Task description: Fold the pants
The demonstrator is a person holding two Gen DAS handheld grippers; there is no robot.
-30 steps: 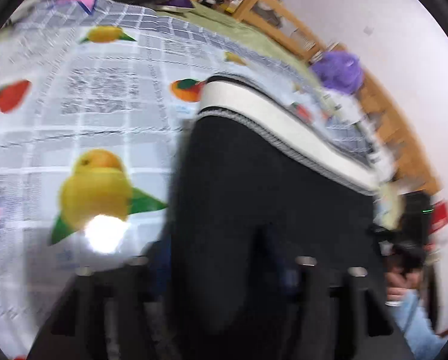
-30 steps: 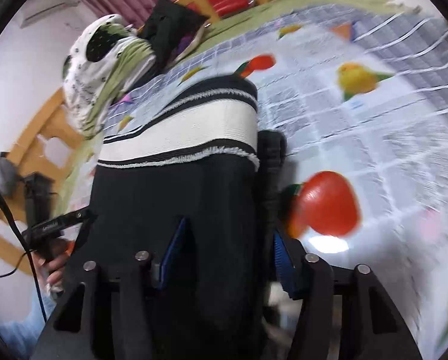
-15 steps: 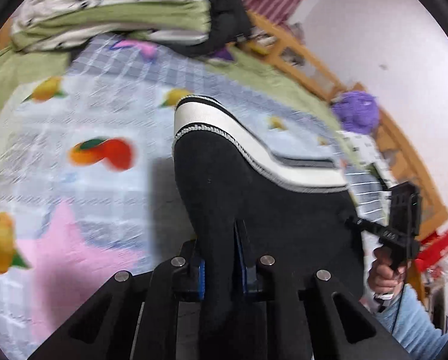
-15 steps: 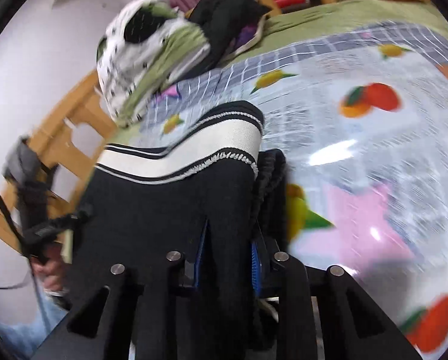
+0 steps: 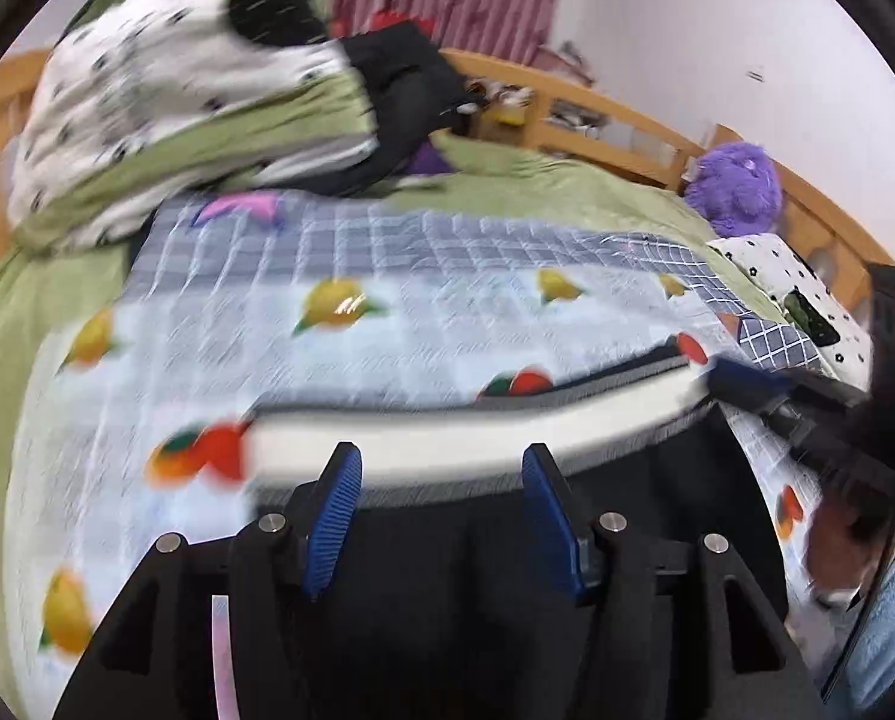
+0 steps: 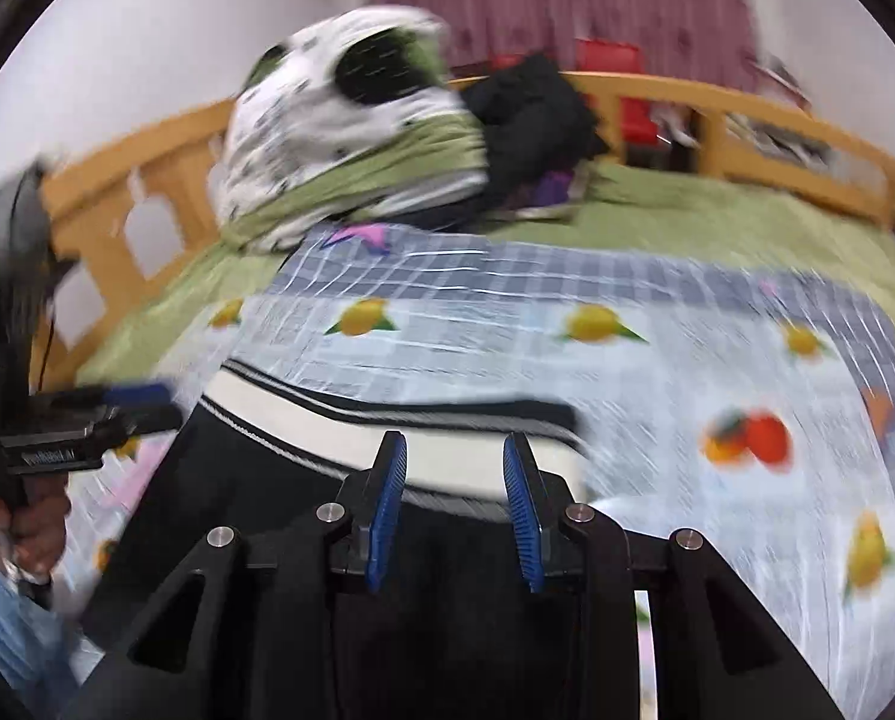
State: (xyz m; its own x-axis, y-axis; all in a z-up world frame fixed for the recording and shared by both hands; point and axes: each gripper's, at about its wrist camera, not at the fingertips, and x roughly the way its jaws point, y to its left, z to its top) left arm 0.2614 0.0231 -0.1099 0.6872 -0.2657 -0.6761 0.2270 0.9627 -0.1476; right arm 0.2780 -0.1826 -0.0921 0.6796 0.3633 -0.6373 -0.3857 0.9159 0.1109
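Observation:
The black pants (image 5: 447, 576) with a white striped waistband (image 5: 447, 429) lie flat on the fruit-print sheet (image 5: 387, 312). My left gripper (image 5: 441, 468) is open and empty, its blue pads (image 5: 339, 510) just above the pants below the waistband. My right gripper (image 6: 454, 456) is also open and empty over the pants (image 6: 255, 516), near the waistband (image 6: 351, 420). Each gripper shows in the other's view: the right one (image 5: 765, 390) by the waistband's right end, the left one (image 6: 111, 405) by its left end.
A pile of white spotted and green bedding (image 5: 183, 96) and dark clothes (image 5: 405, 84) sits at the far side of the bed. A purple plush (image 5: 735, 186) lies at the right by the wooden bed rail (image 6: 747, 114). A spotted pillow (image 5: 789, 294) lies at the right.
Both grippers were shut on the pants half a second ago; both have opened and let go. The pants now lie flat, and both cameras have tilted up.

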